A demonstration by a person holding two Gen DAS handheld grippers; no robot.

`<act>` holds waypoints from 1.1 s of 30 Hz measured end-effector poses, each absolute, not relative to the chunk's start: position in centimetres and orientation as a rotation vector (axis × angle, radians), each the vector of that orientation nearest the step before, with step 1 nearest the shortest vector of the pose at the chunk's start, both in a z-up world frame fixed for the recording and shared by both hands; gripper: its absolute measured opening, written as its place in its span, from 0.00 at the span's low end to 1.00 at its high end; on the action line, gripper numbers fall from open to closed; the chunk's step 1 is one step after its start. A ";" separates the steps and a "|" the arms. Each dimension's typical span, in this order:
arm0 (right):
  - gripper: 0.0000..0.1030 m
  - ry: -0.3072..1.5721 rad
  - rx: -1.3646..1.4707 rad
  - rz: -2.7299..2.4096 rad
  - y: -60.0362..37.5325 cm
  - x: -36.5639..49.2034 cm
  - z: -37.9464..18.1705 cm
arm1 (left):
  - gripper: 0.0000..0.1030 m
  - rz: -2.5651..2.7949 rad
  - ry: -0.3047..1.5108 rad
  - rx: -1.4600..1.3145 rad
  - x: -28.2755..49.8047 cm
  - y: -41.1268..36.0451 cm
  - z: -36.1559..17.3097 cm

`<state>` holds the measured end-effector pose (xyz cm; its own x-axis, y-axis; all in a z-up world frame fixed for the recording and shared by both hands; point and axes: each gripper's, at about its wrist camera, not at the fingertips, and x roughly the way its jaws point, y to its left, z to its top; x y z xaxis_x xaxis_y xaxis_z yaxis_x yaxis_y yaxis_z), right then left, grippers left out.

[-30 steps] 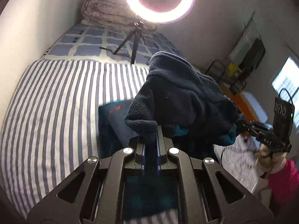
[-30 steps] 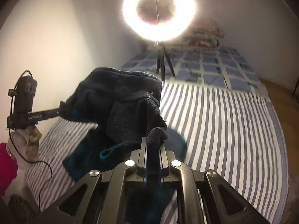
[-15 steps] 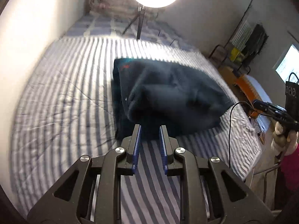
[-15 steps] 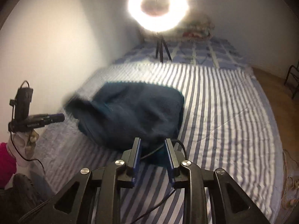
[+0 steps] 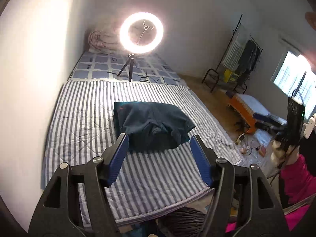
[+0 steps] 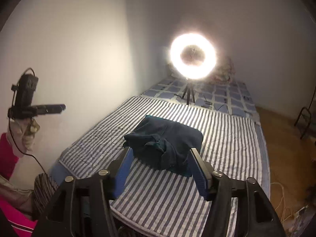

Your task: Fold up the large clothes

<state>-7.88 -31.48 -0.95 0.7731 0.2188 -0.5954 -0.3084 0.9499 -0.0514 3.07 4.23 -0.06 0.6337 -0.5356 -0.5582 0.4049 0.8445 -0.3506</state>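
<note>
While the grey-and-white striped quilt point(image 5: 83, 122) point(image 6: 227, 138) covers most of the bed, the dark teal fleece garment point(image 5: 152, 125) point(image 6: 165, 144) lies folded into a thick bundle near the quilt's middle, touching nothing but the quilt beneath it. Beyond the garment, at the quilt's far edge, a blue-and-white checked bedsheet point(image 5: 98, 67) point(image 6: 227, 96) carries the glowing ring light on its small black tripod point(image 5: 141, 32) point(image 6: 192, 58), with a rolled pinkish blanket point(image 5: 98, 39) against the wall behind it. To the right of the quilt in the left wrist view stand a black metal clothes rack point(image 5: 243, 57) and a low orange bench point(image 5: 243, 112) on the wooden floor.

The left gripper point(image 5: 159, 142) is spread wide and holds nothing; its blue ribbed pads point(image 5: 118, 158) frame the near edge of the garment from above and clear of it, the bundle showing in the gap between them. The right gripper point(image 6: 160, 154) is likewise wide apart and empty, its blue pads point(image 6: 200, 174) flanking the garment's crumpled near end, raised off the quilt and apart from the fabric. In the right wrist view the left gripper point(image 6: 59, 107) also appears at the far left, well away from the garment.
</note>
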 end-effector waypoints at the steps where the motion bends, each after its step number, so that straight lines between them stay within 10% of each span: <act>1: 0.60 0.626 -0.145 0.285 -31.5 -7.6 -1.4 | 0.69 -0.545 0.713 -0.217 3.8 4.2 -0.7; 24: 0.62 0.930 0.541 0.199 -39.9 11.7 -24.1 | 0.68 -0.403 1.145 -0.997 24.2 4.4 -26.0; 27: 0.53 0.934 0.620 0.199 -40.6 12.7 -25.4 | 0.28 -0.389 1.169 -1.009 24.8 3.5 -27.0; 29: 0.26 0.958 0.657 0.214 -40.7 13.2 -25.9 | 0.14 -0.378 1.158 -0.992 24.8 2.9 -26.6; 33: 0.10 0.954 0.616 0.274 -40.1 12.9 -24.6 | 0.06 -0.398 1.078 -0.844 23.9 1.7 -23.2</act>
